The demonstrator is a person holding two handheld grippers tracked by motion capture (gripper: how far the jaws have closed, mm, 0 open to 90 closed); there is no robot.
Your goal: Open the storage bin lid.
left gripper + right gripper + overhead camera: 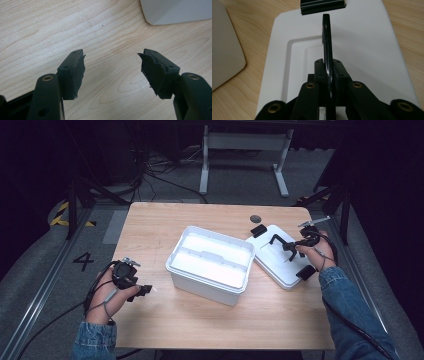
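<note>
Lid (280, 257) looks light, stiff and slick; its thin black handle (327, 45) is the sound hold. Right gripper (329, 75) pinches that handle; left gripper (111, 72) rests spread over the table (37, 30).

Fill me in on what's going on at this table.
A person works with a gripper in each hand. The right gripper is shut on the black handle of a white lid that lies on the wooden table, right of an open white bin. The left gripper hangs open over bare table to the left of the bin, holding nothing.
</note>
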